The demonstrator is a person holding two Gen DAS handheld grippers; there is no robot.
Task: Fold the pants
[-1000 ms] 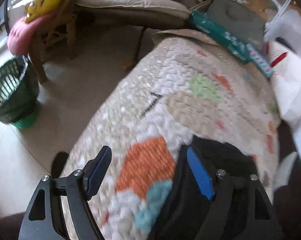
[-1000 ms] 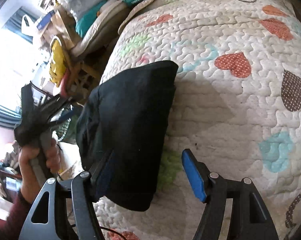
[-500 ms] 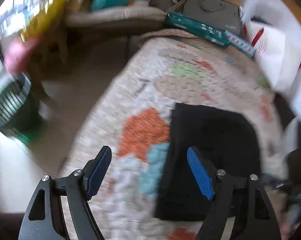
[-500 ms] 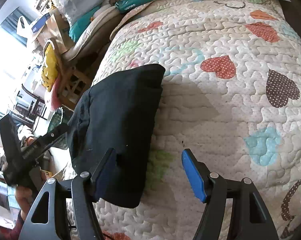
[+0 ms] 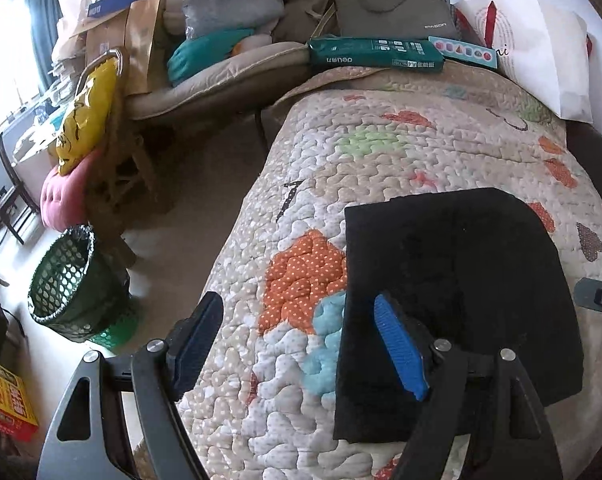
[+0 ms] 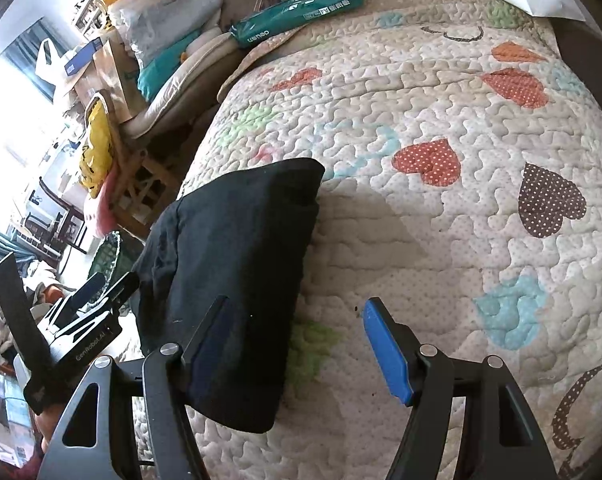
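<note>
The black pants [image 5: 461, 300] lie folded into a thick rectangle on a quilted bed cover [image 5: 401, 152] with coloured hearts. My left gripper [image 5: 297, 344] hovers open above the cover. Its right finger [image 5: 397, 348] is over the left edge of the pants, and nothing is pinched. In the right wrist view the pants [image 6: 229, 280] sit near the left edge of the bed cover [image 6: 421, 100]. My right gripper [image 6: 297, 344] is open, its left finger [image 6: 209, 340] above the near end of the pants. The left gripper [image 6: 101, 292] shows beyond the pants, at the bed's edge.
A green mesh basket [image 5: 73, 284] stands on the floor left of the bed, beside a wooden chair piled with cushions [image 5: 81, 128]. A green packet [image 5: 377, 54], a grey bag [image 5: 397, 12] and a white paper bag [image 5: 541, 60] lie at the bed's far end.
My left gripper has rolled and swung sideways, so the whole folded pants now show under it. In the right wrist view it dropped from upright to beside the pants. The pants stayed put.
</note>
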